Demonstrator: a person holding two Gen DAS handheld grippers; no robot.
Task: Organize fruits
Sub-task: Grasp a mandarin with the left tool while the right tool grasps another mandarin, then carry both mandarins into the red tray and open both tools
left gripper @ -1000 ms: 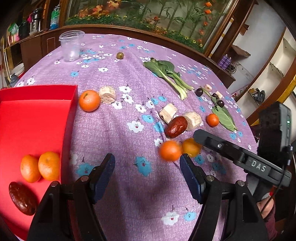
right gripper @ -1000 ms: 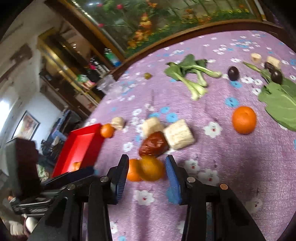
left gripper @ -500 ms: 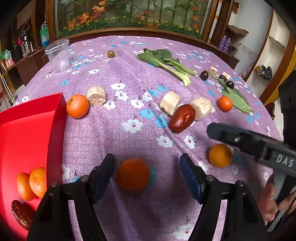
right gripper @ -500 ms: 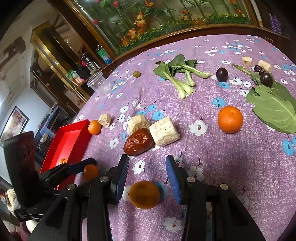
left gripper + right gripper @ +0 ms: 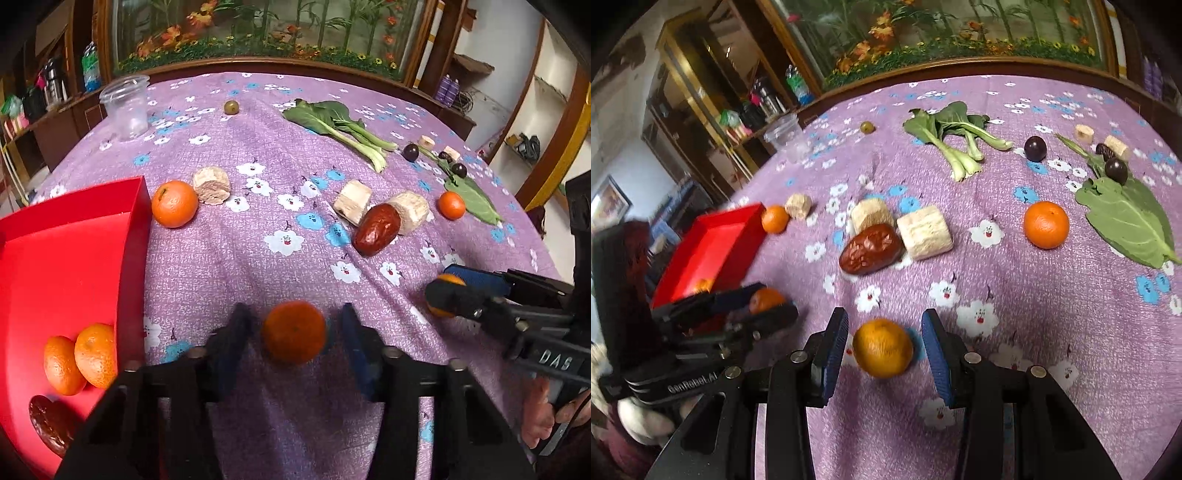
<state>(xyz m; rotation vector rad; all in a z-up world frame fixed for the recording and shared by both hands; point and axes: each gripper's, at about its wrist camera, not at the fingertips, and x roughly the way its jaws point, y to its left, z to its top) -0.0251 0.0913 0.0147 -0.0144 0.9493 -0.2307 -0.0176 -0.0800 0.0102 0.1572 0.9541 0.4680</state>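
Note:
An orange point(image 5: 293, 332) lies on the purple cloth between the fingers of my left gripper point(image 5: 293, 326). Its jaws are closing, with a thin gap still showing on each side. A second orange point(image 5: 882, 349) sits between the blue pads of my right gripper point(image 5: 884, 341), open with small gaps around the fruit. The red tray point(image 5: 74, 240) at the left holds two oranges point(image 5: 79, 356) and a dark red date point(image 5: 50, 424). Loose on the cloth are an orange point(image 5: 174, 203) beside the tray, a red date point(image 5: 376, 229) and a small orange point(image 5: 451, 205).
Pale cut chunks point(image 5: 351, 201) lie around the loose date. Bok choy point(image 5: 340, 125), a green leaf point(image 5: 1126, 218), dark plums point(image 5: 1034, 148), a small green fruit point(image 5: 231, 107) and a clear plastic cup point(image 5: 125, 107) sit farther back. The table's wooden rim runs along the far side.
The two oranges lay side by side a second ago; now one lies between each gripper's fingers. The left jaws have narrowed around theirs. The right jaws kept their width.

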